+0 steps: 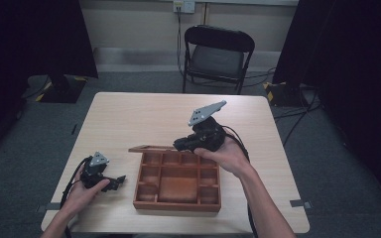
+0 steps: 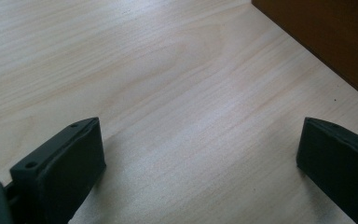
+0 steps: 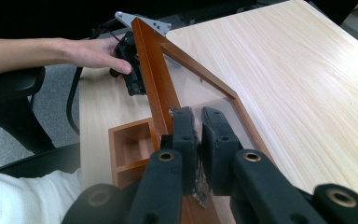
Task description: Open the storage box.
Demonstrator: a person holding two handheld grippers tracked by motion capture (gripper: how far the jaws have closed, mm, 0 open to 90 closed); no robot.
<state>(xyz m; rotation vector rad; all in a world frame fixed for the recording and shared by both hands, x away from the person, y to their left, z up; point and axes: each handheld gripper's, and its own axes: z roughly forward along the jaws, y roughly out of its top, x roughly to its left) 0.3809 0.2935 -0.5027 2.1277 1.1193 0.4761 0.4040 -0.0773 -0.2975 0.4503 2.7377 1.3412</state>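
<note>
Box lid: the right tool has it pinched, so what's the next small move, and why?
Probably swing the lid a little further back. The right tool is shut on its edge, the lid stands raised off the wooden box, and the left tool rests open on the table, clear of its path.

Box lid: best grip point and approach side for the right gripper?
Probably the lid's free front edge, at the small metal latch, approached from the box's front, the person's side. The lid is a thin wooden frame around a clear pane and stands raised, hinged at the far side, so that edge fits narrow jaws. The right gripper is shut there now.
</note>
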